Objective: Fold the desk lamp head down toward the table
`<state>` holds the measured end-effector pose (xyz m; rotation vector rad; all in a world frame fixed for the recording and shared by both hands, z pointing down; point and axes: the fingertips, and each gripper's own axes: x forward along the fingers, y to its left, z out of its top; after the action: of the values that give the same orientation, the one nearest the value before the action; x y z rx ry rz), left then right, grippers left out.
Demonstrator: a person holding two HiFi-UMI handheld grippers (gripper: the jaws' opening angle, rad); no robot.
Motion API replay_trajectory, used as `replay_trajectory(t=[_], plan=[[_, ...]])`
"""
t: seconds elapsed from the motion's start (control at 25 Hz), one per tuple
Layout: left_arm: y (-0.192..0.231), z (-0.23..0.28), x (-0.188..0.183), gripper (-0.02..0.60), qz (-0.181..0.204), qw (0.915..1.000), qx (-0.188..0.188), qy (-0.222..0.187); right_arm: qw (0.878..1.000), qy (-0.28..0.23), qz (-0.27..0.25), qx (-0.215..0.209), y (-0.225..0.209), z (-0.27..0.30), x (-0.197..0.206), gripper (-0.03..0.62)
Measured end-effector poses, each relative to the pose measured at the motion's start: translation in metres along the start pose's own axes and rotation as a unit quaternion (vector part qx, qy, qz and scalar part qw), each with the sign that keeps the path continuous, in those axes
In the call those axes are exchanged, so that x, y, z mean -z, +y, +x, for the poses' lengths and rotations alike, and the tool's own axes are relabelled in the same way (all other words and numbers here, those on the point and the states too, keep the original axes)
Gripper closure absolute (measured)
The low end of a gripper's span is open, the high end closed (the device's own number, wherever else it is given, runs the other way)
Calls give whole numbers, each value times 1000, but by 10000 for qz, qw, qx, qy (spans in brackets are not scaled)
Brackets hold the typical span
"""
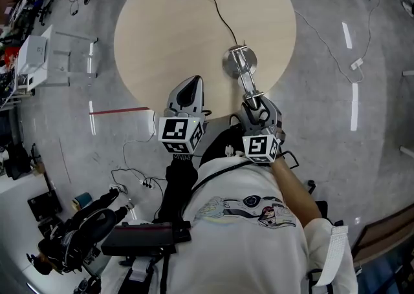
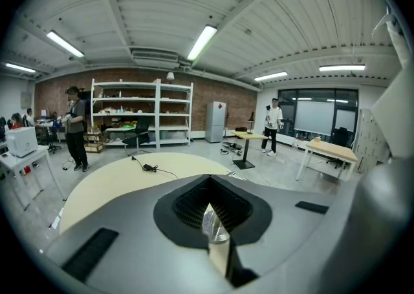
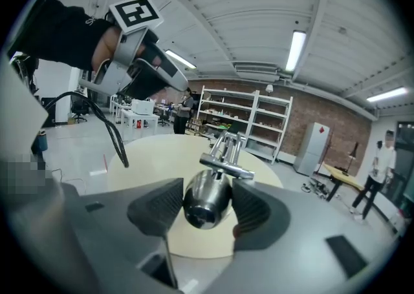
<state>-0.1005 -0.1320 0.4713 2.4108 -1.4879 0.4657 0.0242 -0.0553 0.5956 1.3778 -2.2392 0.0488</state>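
The right hand-held gripper [image 3: 206, 199] is clamped on the desk lamp head [image 3: 204, 203], with the rounded metal shell pinched between both pads. The grasp is therefore made, but the fold itself looks barely begun, if at all. In the right gripper view the lamp arm [image 3: 224, 149] runs away from the head toward the worktop [image 1: 162, 34], and the head sits above the surface rather than near it. The whole downward swing seems to be left. In the head view the lamp base [image 1: 234, 63] stands at about 4 o'clock on the round worktop, close to the rim. The arm reaches toward 6 o'clock, so the head is held at or just past the edge. Lowering it there could bring it down on the rim or clear of the surface, so it may need drawing inward. The cable [image 1: 217, 11] trails off toward 11 o'clock, clear of the likely path. The surface from 8 to 12 o'clock lies bare. The left hand-held gripper [image 2: 207, 186] waits at the 6 o'clock rim, apart from the lamp, its jaws together on nothing.
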Motion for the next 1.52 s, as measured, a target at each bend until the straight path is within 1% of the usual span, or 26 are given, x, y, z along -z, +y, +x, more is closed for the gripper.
replay_trajectory(t=[0.52,0.92,1.52], plan=[[3,0,1,579,-36,10000,-73,44,9998,195,-13,-104,1,11,17,358],[7,1,1,580,-45,9999,-142,46,9992,324,83,-199,1,19,28,368],[5,7,0,579,-37,9998,-204,56,9984,419,120,-368,0,25,39,378]])
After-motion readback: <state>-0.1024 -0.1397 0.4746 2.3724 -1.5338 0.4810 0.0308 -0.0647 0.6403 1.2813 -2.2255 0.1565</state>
